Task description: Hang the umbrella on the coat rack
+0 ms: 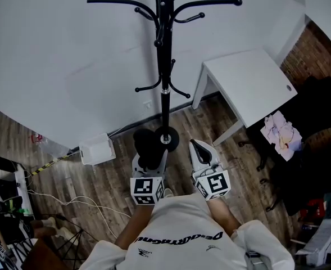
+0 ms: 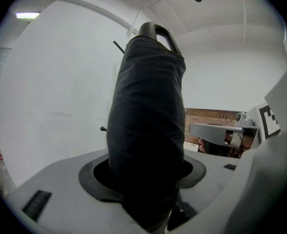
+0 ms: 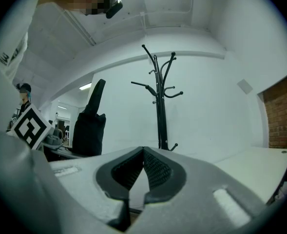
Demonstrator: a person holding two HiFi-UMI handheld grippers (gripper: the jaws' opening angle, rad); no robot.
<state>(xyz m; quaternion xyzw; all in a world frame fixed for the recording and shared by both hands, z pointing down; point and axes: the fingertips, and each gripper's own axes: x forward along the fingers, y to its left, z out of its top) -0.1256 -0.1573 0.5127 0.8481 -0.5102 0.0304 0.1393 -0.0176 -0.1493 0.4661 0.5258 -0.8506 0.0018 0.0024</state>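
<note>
A black coat rack [image 1: 165, 66] stands against the white wall, its round base [image 1: 168, 138] just ahead of both grippers; in the right gripper view the coat rack [image 3: 160, 106] rises beyond the jaws. My left gripper [image 1: 148, 161] is shut on a folded black umbrella [image 1: 145, 144], held upright. In the left gripper view the umbrella [image 2: 145, 106] fills the middle, its handle loop [image 2: 158, 31] on top, hiding most of the rack. My right gripper [image 1: 202, 149] sits beside it to the right, its jaws [image 3: 143, 152] shut with nothing between them.
A white table [image 1: 249, 86] stands right of the rack against a brick wall. Pale cloths [image 1: 280, 131] lie on a dark chair by it. A white box [image 1: 96, 149] sits on the wood floor at left, with loose cables [image 1: 69, 201] nearer me.
</note>
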